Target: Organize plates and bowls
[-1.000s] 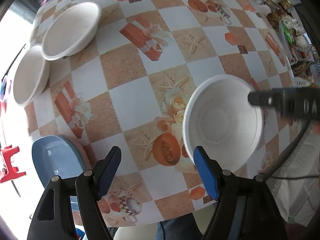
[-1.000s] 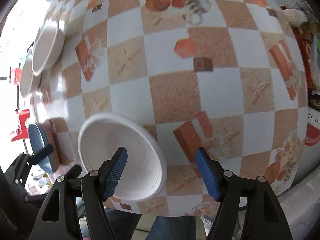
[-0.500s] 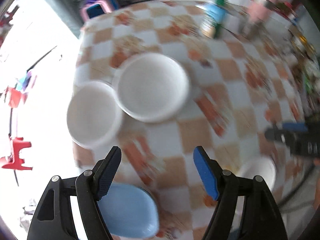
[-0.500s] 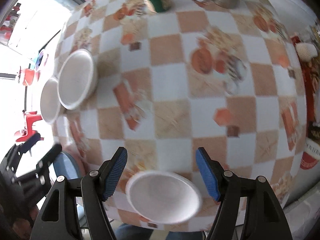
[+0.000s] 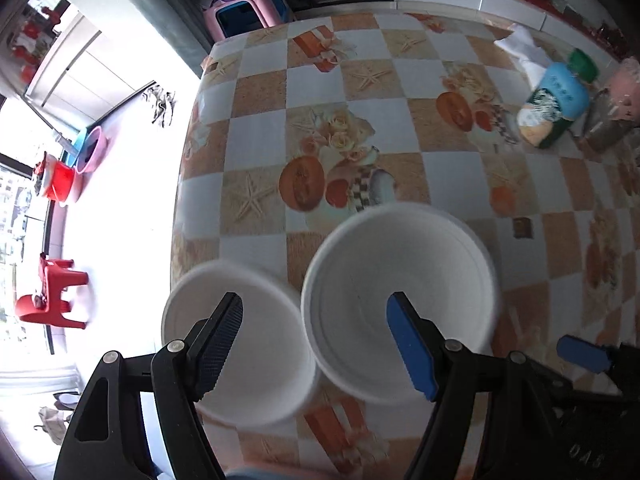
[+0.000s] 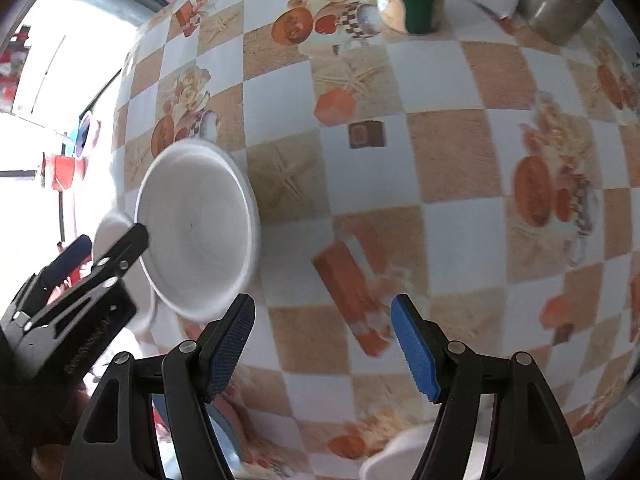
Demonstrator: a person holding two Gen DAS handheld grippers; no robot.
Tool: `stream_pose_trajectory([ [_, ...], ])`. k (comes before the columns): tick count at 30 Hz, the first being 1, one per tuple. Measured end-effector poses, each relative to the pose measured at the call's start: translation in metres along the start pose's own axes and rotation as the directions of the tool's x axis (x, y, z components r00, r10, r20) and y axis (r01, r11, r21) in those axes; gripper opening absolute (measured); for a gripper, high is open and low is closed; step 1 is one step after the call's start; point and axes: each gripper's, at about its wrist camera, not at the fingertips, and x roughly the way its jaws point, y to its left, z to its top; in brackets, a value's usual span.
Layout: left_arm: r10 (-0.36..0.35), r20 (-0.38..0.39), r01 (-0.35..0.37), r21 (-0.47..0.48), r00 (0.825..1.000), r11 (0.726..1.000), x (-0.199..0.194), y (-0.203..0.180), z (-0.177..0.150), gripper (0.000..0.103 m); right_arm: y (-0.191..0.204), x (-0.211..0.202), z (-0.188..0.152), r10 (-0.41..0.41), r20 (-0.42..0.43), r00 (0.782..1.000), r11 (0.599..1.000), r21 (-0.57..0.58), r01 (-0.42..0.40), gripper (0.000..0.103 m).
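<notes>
1. The left gripper (image 5: 314,344) hangs with its jaws spread and empty over two round white bowls. The right gripper (image 6: 322,346) is spread too, with nothing between its ribbed blue pads (image 6: 414,350).
2. The smaller bowl (image 5: 256,368) touches the larger bowl (image 5: 400,300) near the table's left edge; both are smooth and matt, and the left gripper's fingers cover part of each.
3. The table (image 5: 452,168) wears a glossy checked cloth printed with starfish and fruit.
4. Far back stand a green canister (image 5: 554,110) with a blue lid and a grey metal container (image 6: 560,4), well apart from the bowls.
</notes>
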Motion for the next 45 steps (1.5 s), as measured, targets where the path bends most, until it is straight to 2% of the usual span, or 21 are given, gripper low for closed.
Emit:
stream_pose_trajectory([
  [9,0.027,-0.035,-0.024,0.080,0.999,0.997,0.041,-0.007,0.022,0.078,0.010,0.031,0.022,0.015,-0.021,1.000,1.000,0.014,-0.015,0.072],
  [10,0.024,-0.042,-0.020,0.091,0.999,0.996,0.045,-0.008,0.023,0.075,0.010,0.034,0.023,0.018,-0.025,1.000,1.000,0.015,-0.017,0.072],
  [12,0.006,-0.071,0.001,0.103,0.997,0.995,0.053,-0.011,0.024,0.062,0.011,0.040,0.025,0.024,-0.031,0.999,1.000,0.014,-0.024,0.072],
  [13,-0.003,-0.091,0.012,0.103,0.996,0.995,0.058,-0.012,0.024,0.050,0.011,0.042,0.025,0.026,-0.032,0.999,1.000,0.013,-0.026,0.071],
  [14,-0.027,-0.117,0.039,0.100,0.993,0.994,0.063,-0.013,0.024,0.040,0.011,0.045,0.025,0.032,-0.034,0.999,0.999,0.012,-0.031,0.067],
  [16,-0.048,-0.143,0.063,0.097,0.988,0.993,0.067,-0.016,0.024,0.039,0.011,0.047,0.025,0.063,-0.039,0.997,0.998,0.015,-0.063,0.051],
  [17,-0.056,-0.146,0.072,0.109,0.988,0.991,0.067,-0.017,0.024,0.038,0.011,0.048,0.025,0.078,-0.040,0.996,0.997,0.013,-0.078,0.047],
  [19,-0.081,-0.156,0.103,0.135,0.984,0.985,0.063,-0.023,0.023,0.034,0.013,0.049,0.025,0.109,-0.042,0.993,0.994,-0.005,-0.109,0.025],
  [21,-0.104,-0.157,0.129,0.160,0.982,0.979,0.058,-0.032,0.022,0.031,0.014,0.050,0.024,0.095,-0.050,0.994,0.995,-0.026,-0.096,0.015],
  [22,-0.105,-0.156,0.131,0.165,0.982,0.978,0.056,-0.035,0.021,0.030,0.010,0.049,0.023,0.091,-0.048,0.995,0.995,-0.026,-0.092,0.016],
  [24,-0.163,-0.214,0.202,0.175,0.963,0.964,0.054,-0.043,0.017,0.030,0.000,0.046,0.019,0.093,-0.051,0.994,0.995,-0.021,-0.094,0.016],
  [25,-0.175,-0.222,0.216,0.176,0.959,0.960,0.052,-0.048,0.013,0.029,-0.005,0.045,0.017,0.089,-0.057,0.994,0.996,-0.023,-0.091,0.016],
  [31,-0.189,-0.235,0.245,0.241,0.954,0.939,0.033,-0.087,-0.028,0.029,-0.040,0.036,-0.008,0.041,-0.093,0.995,0.998,-0.042,-0.045,0.016],
  [33,-0.201,-0.256,0.264,0.242,0.945,0.934,0.030,-0.098,-0.047,0.029,-0.051,0.037,-0.022,0.022,-0.111,0.994,0.999,-0.047,-0.027,0.016],
  [38,-0.173,-0.226,0.229,0.254,0.959,0.940,0.018,-0.118,-0.080,0.029,-0.076,0.042,-0.048,0.037,-0.128,0.991,0.999,-0.009,-0.038,0.016],
  [42,-0.186,-0.233,0.235,0.201,0.955,0.951,0.013,-0.120,-0.087,0.029,-0.078,0.039,-0.056,0.019,-0.118,0.993,0.999,-0.023,-0.022,0.016],
  [45,-0.176,-0.172,0.209,0.199,0.969,0.957,-0.005,-0.118,-0.087,0.029,-0.074,0.031,-0.056,0.033,-0.099,0.995,0.999,-0.029,-0.036,0.016],
])
